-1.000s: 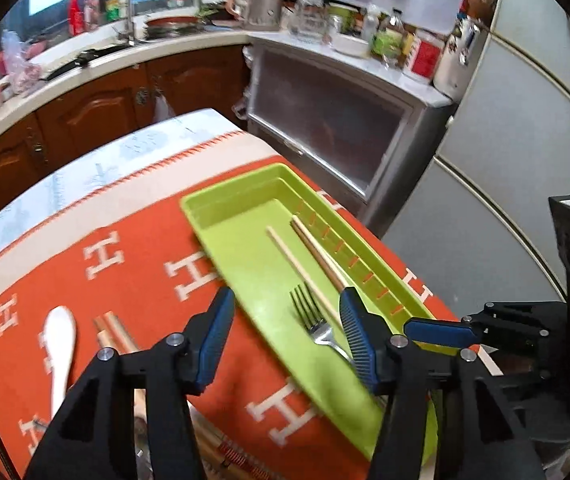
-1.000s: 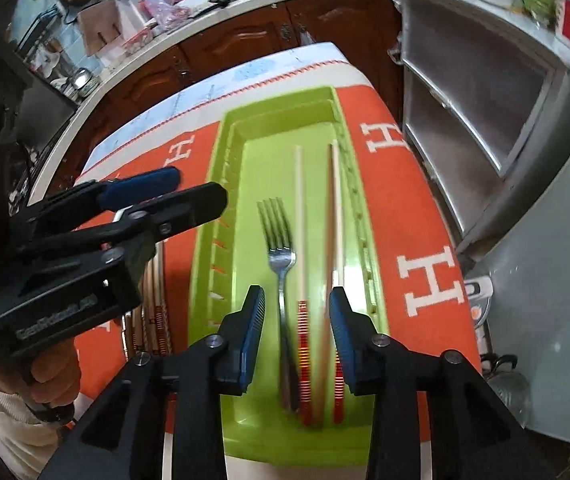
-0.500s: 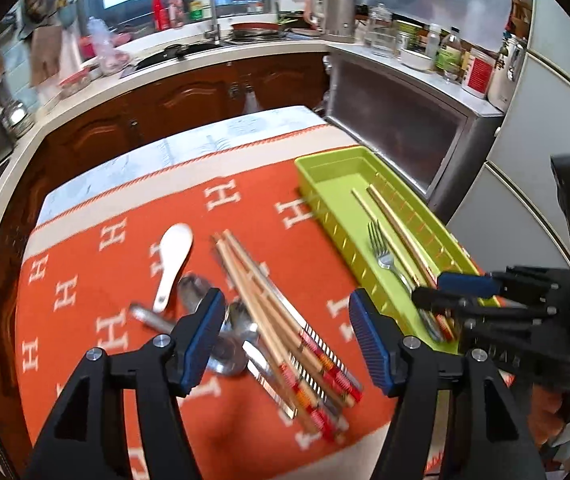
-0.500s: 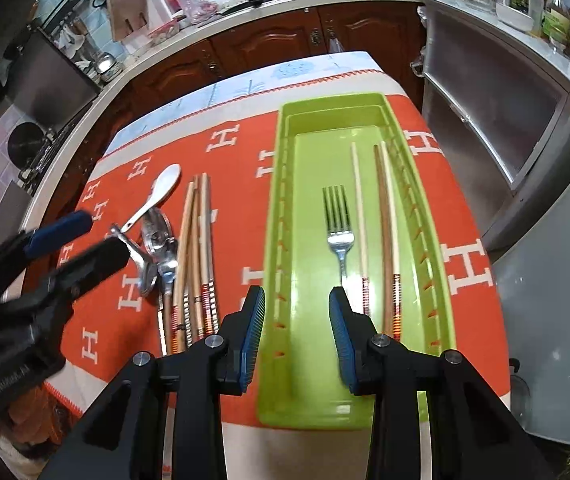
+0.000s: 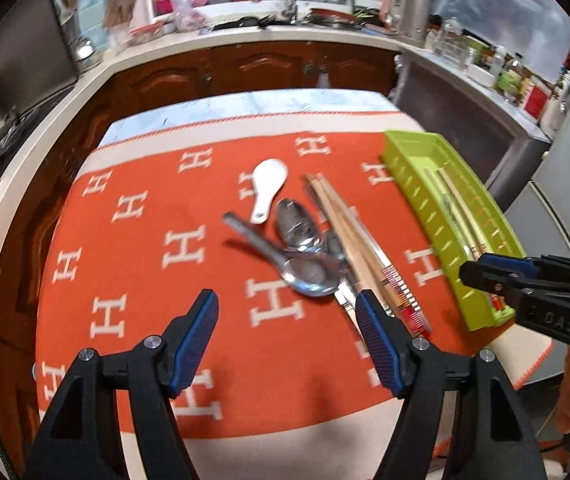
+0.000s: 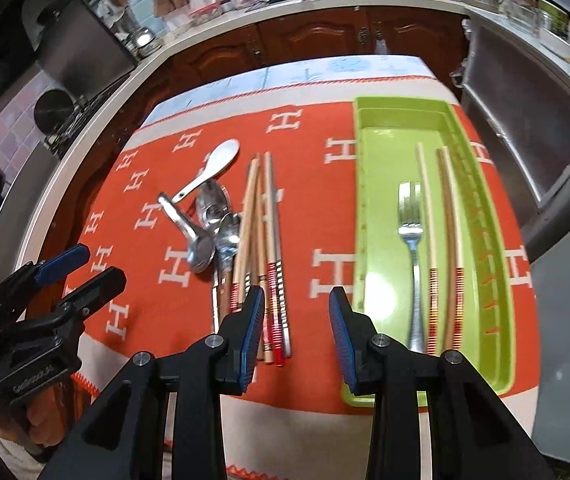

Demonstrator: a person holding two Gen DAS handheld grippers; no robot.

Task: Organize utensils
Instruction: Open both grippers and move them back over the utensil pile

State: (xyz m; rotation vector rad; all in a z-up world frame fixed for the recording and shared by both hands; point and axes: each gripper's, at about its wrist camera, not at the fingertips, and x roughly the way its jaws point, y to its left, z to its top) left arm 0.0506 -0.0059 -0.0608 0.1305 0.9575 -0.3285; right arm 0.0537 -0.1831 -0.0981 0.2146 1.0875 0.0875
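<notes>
My left gripper (image 5: 287, 334) hangs over bare orange cloth (image 5: 157, 280) near the table's front edge, jaws just widened with nothing between them. My right gripper (image 6: 296, 332) hovers parted and empty between the chopstick bundle (image 6: 261, 240) and the green tray (image 6: 377, 216). That glossy plastic tray lies along the cloth's right edge, holding a steel fork (image 6: 411, 236) and two chopsticks (image 6: 441, 240). At mid-cloth sit a white ceramic spoon (image 5: 268, 188) and two metal spoons (image 5: 301, 248), overlapping. Wooden kitchen cabinets (image 5: 261, 68) stand beyond the far edge.
</notes>
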